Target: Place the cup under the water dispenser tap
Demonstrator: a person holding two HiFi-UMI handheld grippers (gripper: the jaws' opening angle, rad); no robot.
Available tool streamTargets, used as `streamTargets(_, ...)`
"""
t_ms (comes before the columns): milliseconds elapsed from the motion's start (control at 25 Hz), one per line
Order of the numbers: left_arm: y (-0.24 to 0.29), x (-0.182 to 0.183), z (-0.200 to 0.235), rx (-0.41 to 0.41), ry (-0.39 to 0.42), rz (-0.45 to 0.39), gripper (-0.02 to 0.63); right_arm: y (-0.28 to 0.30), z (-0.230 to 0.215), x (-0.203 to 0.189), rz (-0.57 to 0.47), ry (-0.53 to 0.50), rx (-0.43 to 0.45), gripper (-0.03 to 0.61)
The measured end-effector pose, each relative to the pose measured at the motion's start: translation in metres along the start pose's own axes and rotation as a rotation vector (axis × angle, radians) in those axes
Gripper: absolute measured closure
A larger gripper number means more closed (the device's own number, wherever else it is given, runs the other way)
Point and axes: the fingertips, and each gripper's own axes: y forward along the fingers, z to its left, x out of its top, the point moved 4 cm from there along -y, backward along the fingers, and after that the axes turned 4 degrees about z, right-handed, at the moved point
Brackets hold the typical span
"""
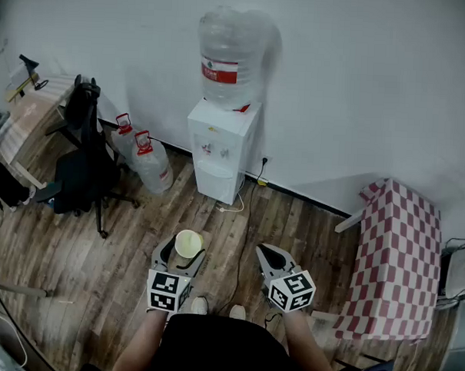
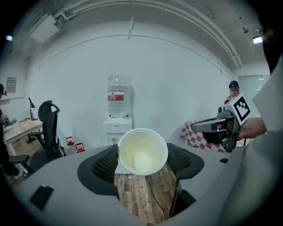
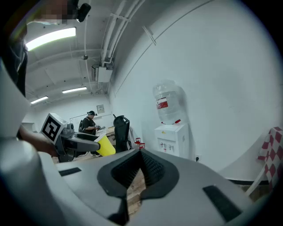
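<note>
A yellow paper cup (image 1: 188, 243) stands upright between the jaws of my left gripper (image 1: 182, 253), which is shut on it. In the left gripper view the cup (image 2: 142, 151) shows its empty pale inside, with the left gripper (image 2: 141, 155) pressing on both sides. The white water dispenser (image 1: 221, 150) with a clear bottle (image 1: 229, 58) on top stands against the wall, well ahead of the cup. Its taps (image 1: 212, 149) sit above a recess. My right gripper (image 1: 270, 257) is shut and empty, level with the left one. From the right gripper (image 3: 140, 155) I see the cup (image 3: 105, 145) and the dispenser (image 3: 172, 139).
A black office chair (image 1: 83, 167) and two water jugs (image 1: 141, 158) stand left of the dispenser. A red-checked table (image 1: 395, 257) is at the right. A cable (image 1: 242, 235) runs over the wooden floor from the dispenser. A person (image 3: 88, 123) stands far off by a desk.
</note>
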Motion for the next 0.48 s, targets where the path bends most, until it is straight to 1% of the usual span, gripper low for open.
streamTargets(200,0.002,0.0,0.008,-0.012,0.016,0.004,0.258,0.004,0.004,0.001,0.001,0.003,-0.005,0.558)
streamTargets(480,0.002,-0.002,0.016,-0.029,0.019,0.003,0.258,0.005,0.011,0.0,0.011,-0.001,-0.028,0.558)
